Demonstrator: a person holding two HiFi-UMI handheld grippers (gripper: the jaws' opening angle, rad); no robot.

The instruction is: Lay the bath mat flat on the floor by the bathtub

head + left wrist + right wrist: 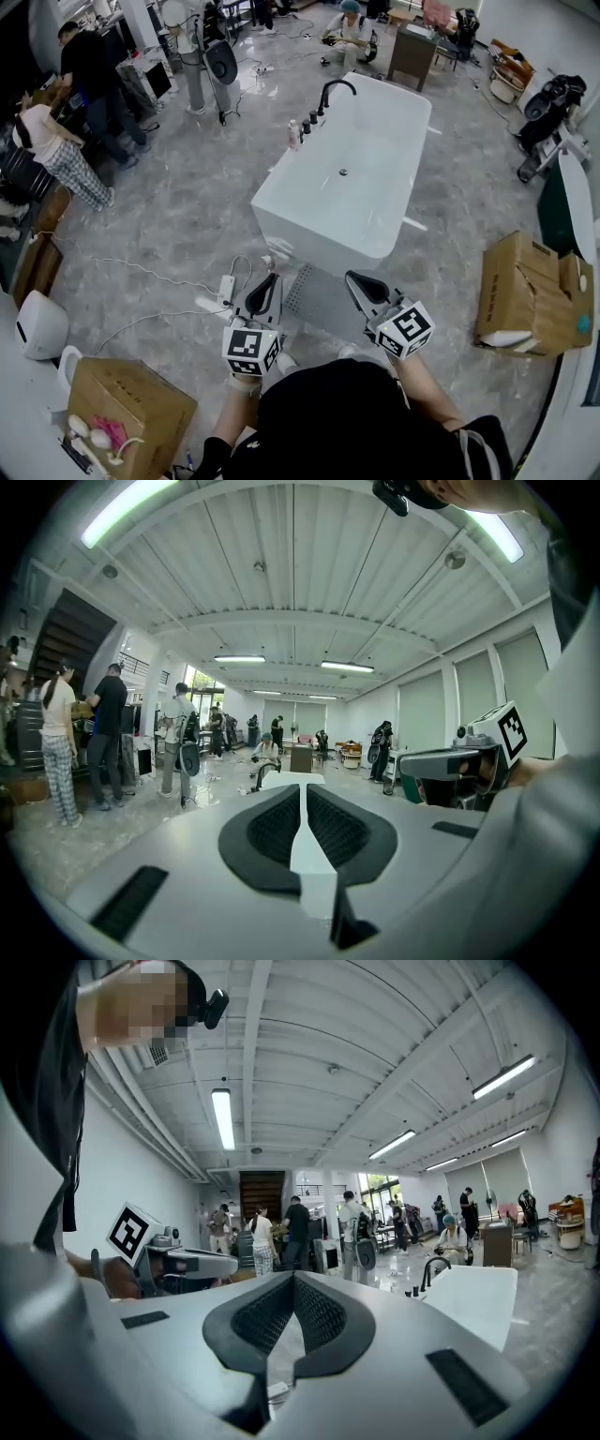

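The floor (187,206) was grey marble tile, with the white bathtub (309,230) standing in the middle of the head view. The grey mat (323,302) lay on the floor at the tub's 6 o'clock, just beside its near end. What showed of it looked spread out and flat, with no fold or raised corner visible, though its near edge was hidden behind the person.

The left gripper (274,278) hung at the mat's 9 o'clock and the right gripper (352,278) at its 2 o'clock, both held above it, pointing roughly level toward the tub. In each gripper view the jaws were clenched tip to tip with nothing between them, so neither one held the mat.

Judged from this, the laying was essentially done: the mat was down, by the tub and let go. At most a small straightening of its hidden near edge might have been left.
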